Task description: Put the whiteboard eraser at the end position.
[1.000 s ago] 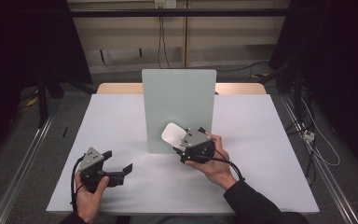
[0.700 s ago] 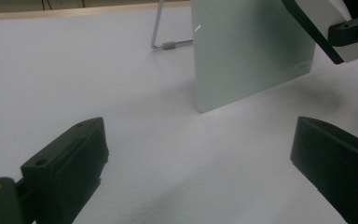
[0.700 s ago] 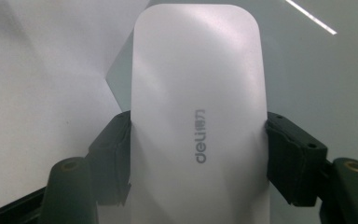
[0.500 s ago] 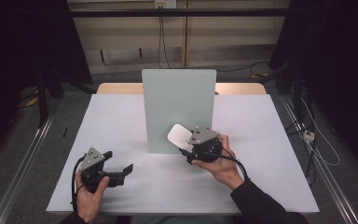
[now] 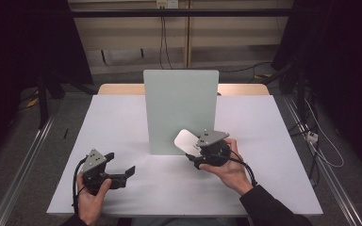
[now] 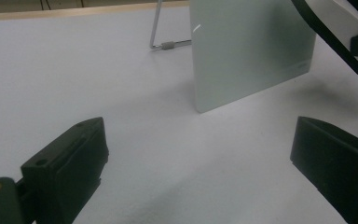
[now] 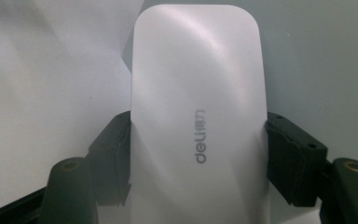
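Note:
A pale green board (image 5: pixel 179 108) stands upright in the middle of the white table (image 5: pixel 264 127). My right gripper (image 5: pixel 193 150) is shut on a white rounded eraser (image 5: pixel 185 140) with a black underside, held just above the table in front of the board's lower right corner. In the right gripper view the eraser (image 7: pixel 198 116), printed "deli", sits between the two black pads of the right gripper (image 7: pixel 198 154), with the board (image 7: pixel 317 56) behind it. My left gripper (image 5: pixel 120 163) rests at the front left, open, with nothing between the pads. The left gripper view has the left gripper (image 6: pixel 200 158), the board (image 6: pixel 247 51) and the eraser (image 6: pixel 340 23).
A thin wire stand (image 6: pixel 161 32) props the board from behind. A wooden strip (image 5: pixel 242 89) lines the table's far edge. Dark floor, cables and metal rails surround the table.
My right gripper has shifted a little to the right with the eraser in it, staying in front of the board. The left gripper has kept still.

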